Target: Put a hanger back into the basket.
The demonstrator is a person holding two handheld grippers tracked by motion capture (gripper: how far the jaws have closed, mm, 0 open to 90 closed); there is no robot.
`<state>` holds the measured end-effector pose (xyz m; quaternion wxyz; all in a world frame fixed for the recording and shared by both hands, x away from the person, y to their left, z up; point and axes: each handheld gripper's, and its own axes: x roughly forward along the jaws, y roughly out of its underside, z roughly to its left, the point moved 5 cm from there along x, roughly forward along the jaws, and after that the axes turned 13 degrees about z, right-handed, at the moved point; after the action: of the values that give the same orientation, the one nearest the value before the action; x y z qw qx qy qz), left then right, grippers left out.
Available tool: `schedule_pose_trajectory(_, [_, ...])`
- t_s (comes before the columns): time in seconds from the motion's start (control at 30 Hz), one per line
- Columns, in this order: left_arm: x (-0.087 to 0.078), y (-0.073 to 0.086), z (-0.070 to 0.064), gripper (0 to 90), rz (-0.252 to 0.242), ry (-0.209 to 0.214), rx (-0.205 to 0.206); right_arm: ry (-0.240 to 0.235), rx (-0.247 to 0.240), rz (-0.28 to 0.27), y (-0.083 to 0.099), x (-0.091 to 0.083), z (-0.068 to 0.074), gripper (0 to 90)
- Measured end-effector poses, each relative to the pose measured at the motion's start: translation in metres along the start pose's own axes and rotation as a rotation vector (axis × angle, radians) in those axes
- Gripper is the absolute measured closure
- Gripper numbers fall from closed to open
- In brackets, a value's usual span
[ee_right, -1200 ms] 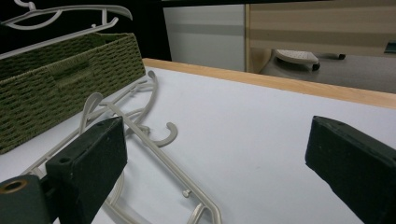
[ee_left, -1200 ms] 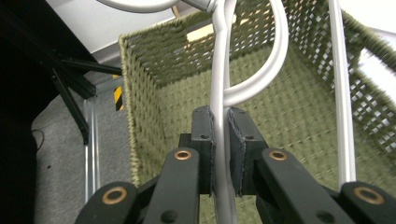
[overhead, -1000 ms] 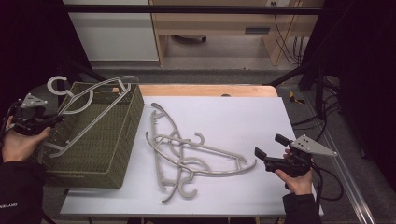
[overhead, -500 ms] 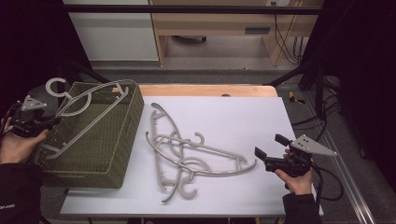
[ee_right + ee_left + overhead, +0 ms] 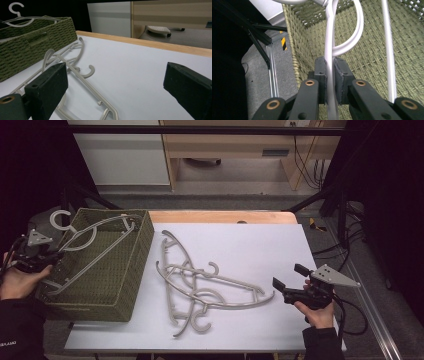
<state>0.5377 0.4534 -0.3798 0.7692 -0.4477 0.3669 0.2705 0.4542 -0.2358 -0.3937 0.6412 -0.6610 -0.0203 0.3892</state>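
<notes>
The left gripper [image 5: 44, 260] is clamped on one grey hanger [image 5: 92, 240], its pads pinching the thin bar just in front of it. That hanger lies tilted across the one green woven basket [image 5: 122, 285], hook poking over the far rim. The right gripper [image 5: 292, 282] hovers with its jaws wide apart over the white desk [image 5: 260, 245], holding nothing. Ahead of it, toward the basket, lies a tangled pile of hangers [image 5: 205, 287], about three; the exact count is hard to tell.

Left gripper [image 5: 47, 257] clamped tight; right gripper [image 5: 291, 277] jaws spread wide.
</notes>
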Motion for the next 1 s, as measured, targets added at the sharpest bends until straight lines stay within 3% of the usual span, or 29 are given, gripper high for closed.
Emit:
schedule_pose_trajectory(0.2, [0.017, -0.001, -0.017, 81.2, 0.032, 0.026, 0.001, 0.001, 0.002, 0.002, 0.000, 0.001, 0.001, 5.8])
schedule_pose_trajectory(0.3, [0.030, 0.002, -0.026, 80.7, 0.081, 0.030, -0.004, 0.003, -0.001, -0.001, 0.000, 0.001, 0.001, 5.8])
schedule_pose_trajectory(0.5, [0.039, 0.008, -0.027, 78.5, 0.149, 0.072, -0.054, -0.002, 0.002, 0.002, 0.000, 0.001, 0.002, 5.9])
schedule_pose_trajectory(0.57, [0.037, 0.009, -0.025, 75.2, 0.128, 0.071, -0.071, 0.000, -0.009, 0.008, 0.000, 0.002, 0.002, 5.9])
schedule_pose_trajectory(0.63, [0.033, 0.009, -0.023, 73.1, 0.103, 0.124, -0.096, -0.003, -0.008, 0.012, 0.000, 0.003, 0.003, 5.9])
schedule_pose_trajectory(0.77, [0.019, 0.006, -0.023, 69.6, 0.045, 0.134, -0.110, -0.003, -0.011, 0.016, 0.000, 0.004, 0.004, 5.9])
schedule_pose_trajectory(0.83, [0.008, 0.002, -0.027, 66.2, -0.022, 0.163, -0.124, -0.003, -0.011, 0.015, 0.000, 0.003, 0.004, 5.9])
schedule_pose_trajectory(0.87, [0.008, 0.002, -0.027, 63.4, -0.022, 0.163, -0.124, -0.002, -0.012, 0.015, 0.000, 0.003, 0.004, 6.0])
schedule_pose_trajectory(0.9, [-0.003, -0.003, -0.034, 60.2, -0.075, 0.178, -0.122, -0.005, -0.011, 0.014, 0.000, 0.003, 0.005, 6.2])
schedule_pose_trajectory(1.0, [-0.019, -0.009, -0.048, 52.0, -0.161, 0.209, -0.129, -0.006, -0.013, 0.012, 0.000, 0.003, 0.005, 6.5])
